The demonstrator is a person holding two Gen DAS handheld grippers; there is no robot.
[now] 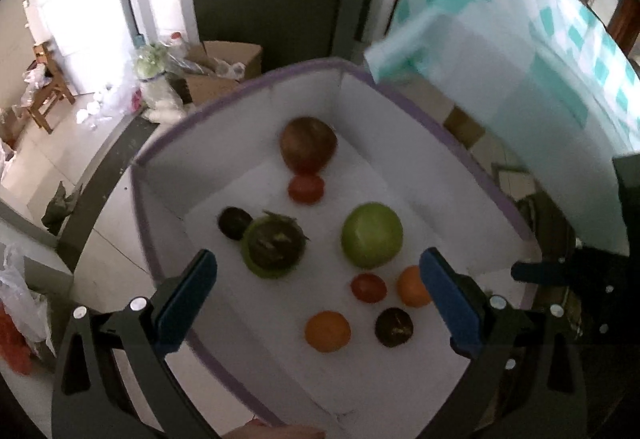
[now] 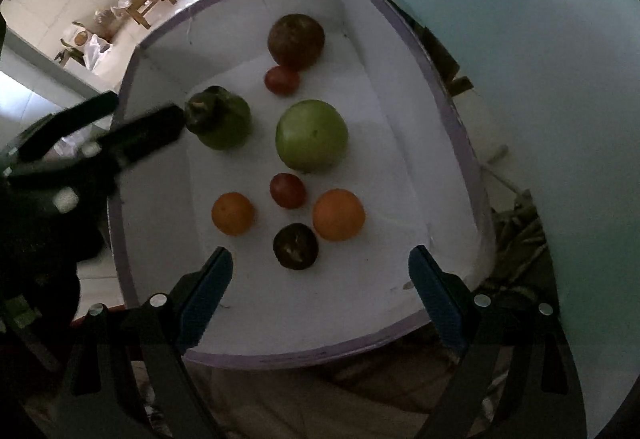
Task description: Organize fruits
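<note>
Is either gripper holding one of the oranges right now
No, the left gripper and right gripper are both open and empty, and both oranges lie loose on the floor of the white box.

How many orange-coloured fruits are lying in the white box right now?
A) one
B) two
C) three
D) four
B: the white box holds just two orange fruits, a smaller one toward the left and a larger one toward the right, with a red fruit and a dark fruit between them.
</note>
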